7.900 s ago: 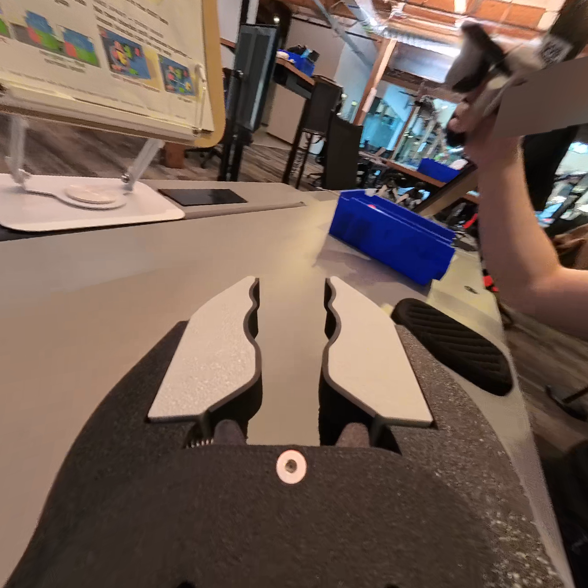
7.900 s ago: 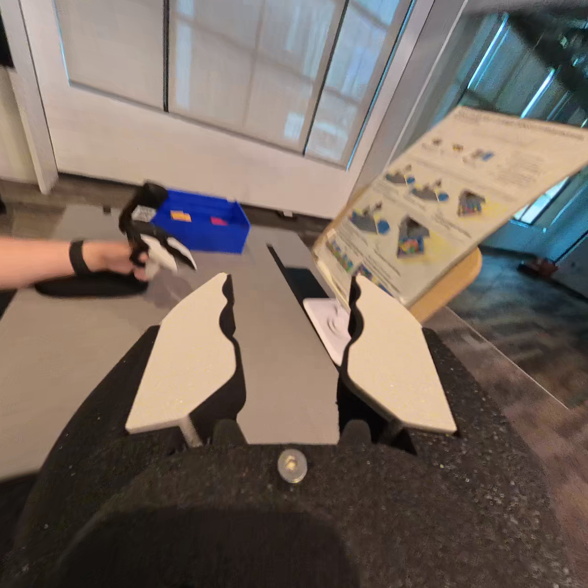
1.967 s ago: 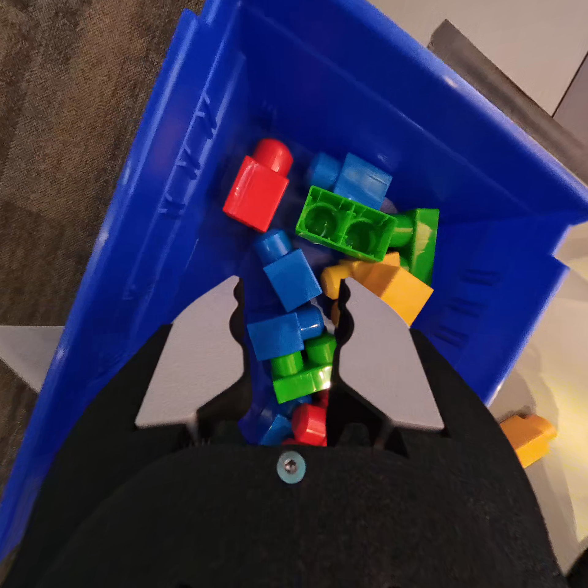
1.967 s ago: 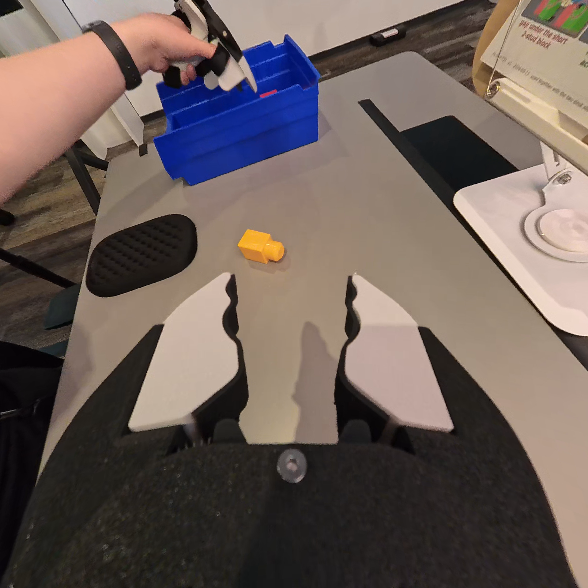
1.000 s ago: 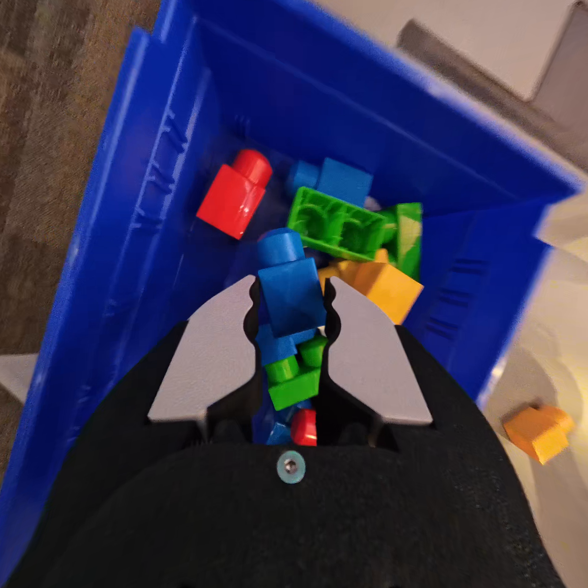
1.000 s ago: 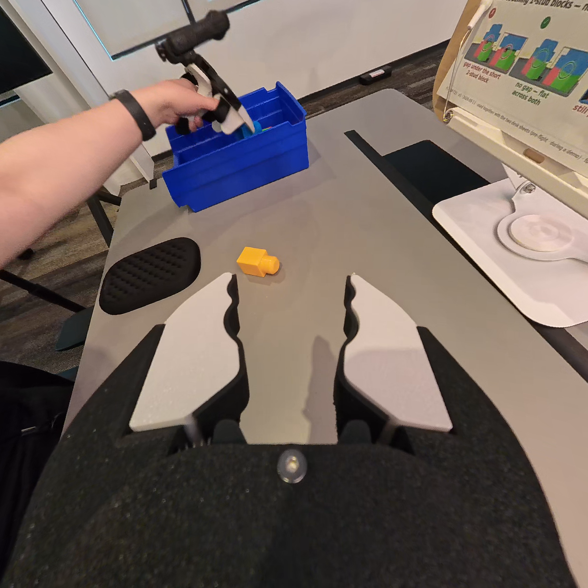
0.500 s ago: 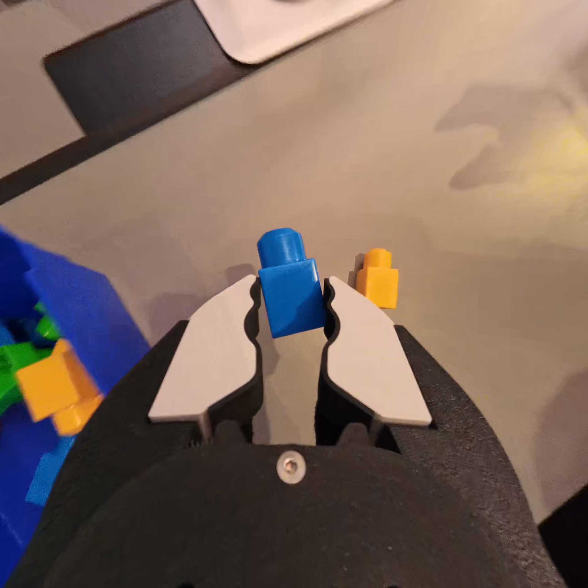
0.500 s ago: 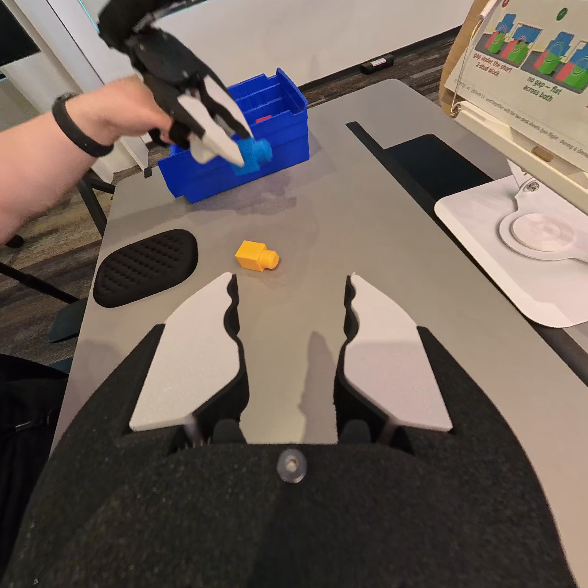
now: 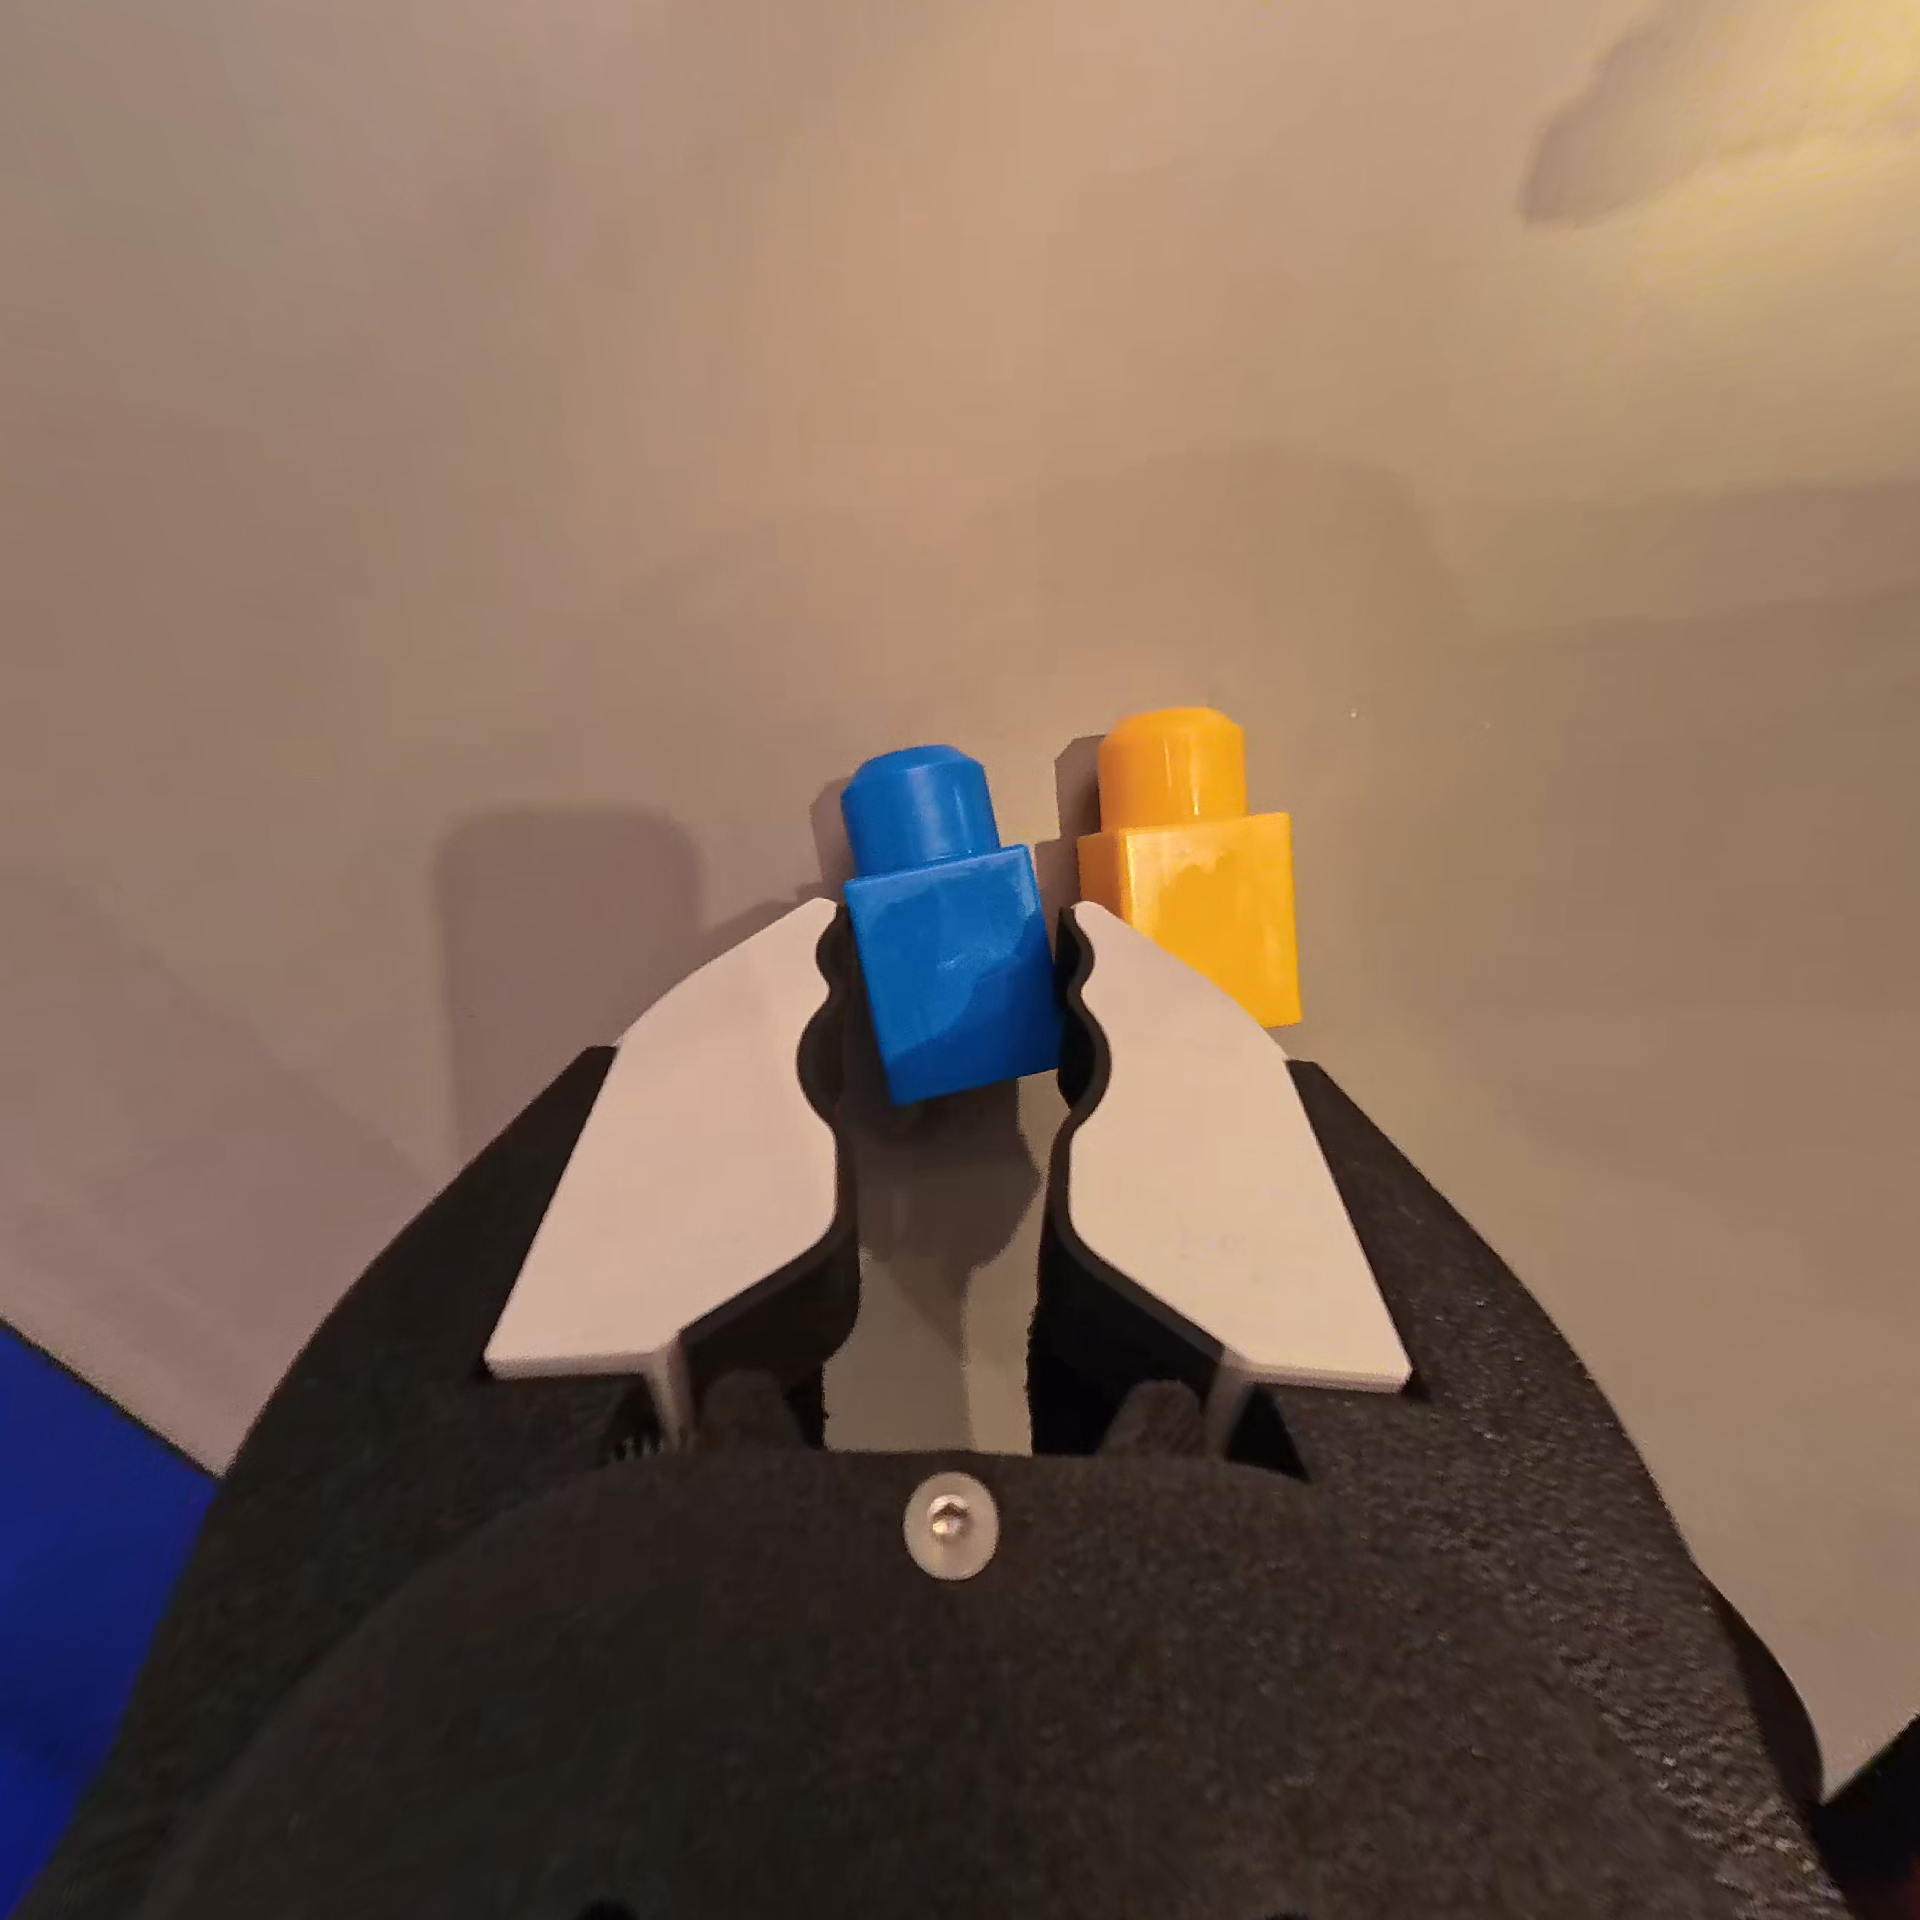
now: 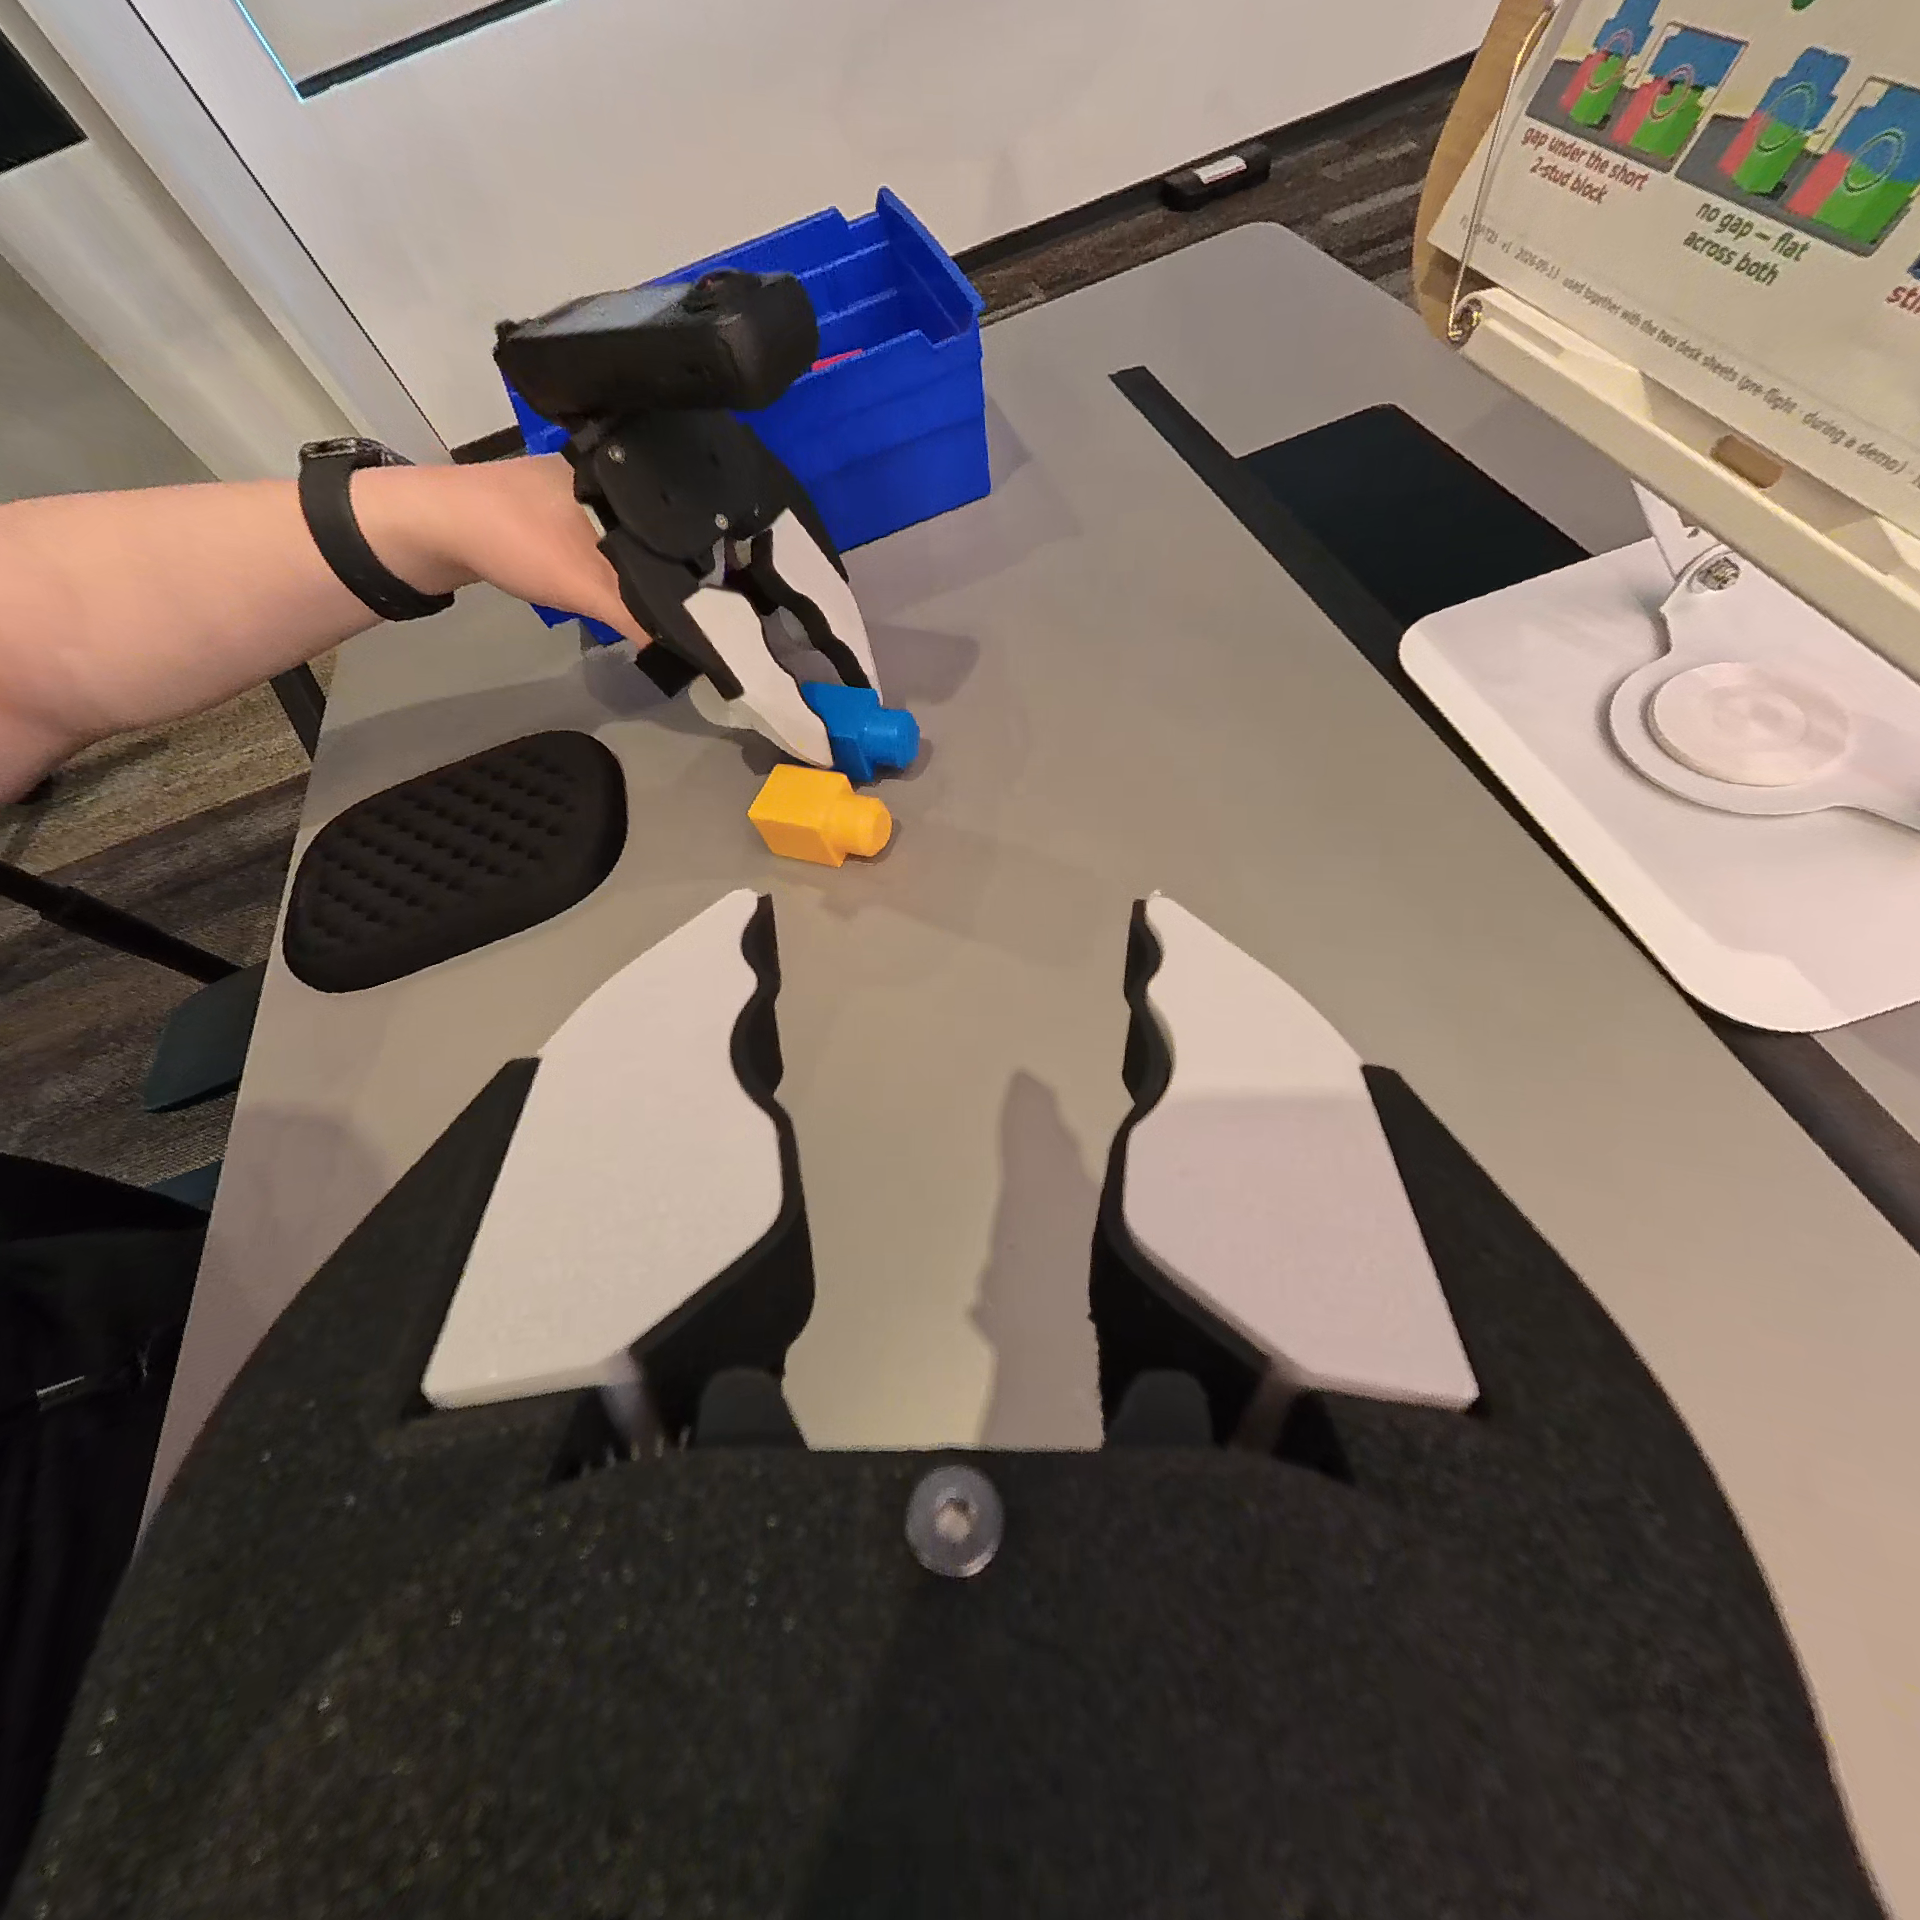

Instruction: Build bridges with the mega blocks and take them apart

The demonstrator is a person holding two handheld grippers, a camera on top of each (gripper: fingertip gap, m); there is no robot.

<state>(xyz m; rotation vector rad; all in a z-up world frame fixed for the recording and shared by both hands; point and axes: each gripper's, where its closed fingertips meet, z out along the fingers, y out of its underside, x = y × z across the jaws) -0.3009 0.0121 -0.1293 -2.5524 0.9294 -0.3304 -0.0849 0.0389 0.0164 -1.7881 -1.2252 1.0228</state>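
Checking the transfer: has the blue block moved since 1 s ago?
Yes. The blue block, gripped in the left claw, went from over the blue bin toward the camera, now low beside the yellow block on the table.

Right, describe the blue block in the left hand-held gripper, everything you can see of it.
The blue block is a single-stud mega block of glossy plastic: a cube-like body with one round stud on one face. It is clamped by its body between the two fingers of the left hand-held gripper, with the stud pointing forward, away from the gripper. It sits low over the grey table, close beside the orange block lying there; whether it touches the table or that block cannot be told.
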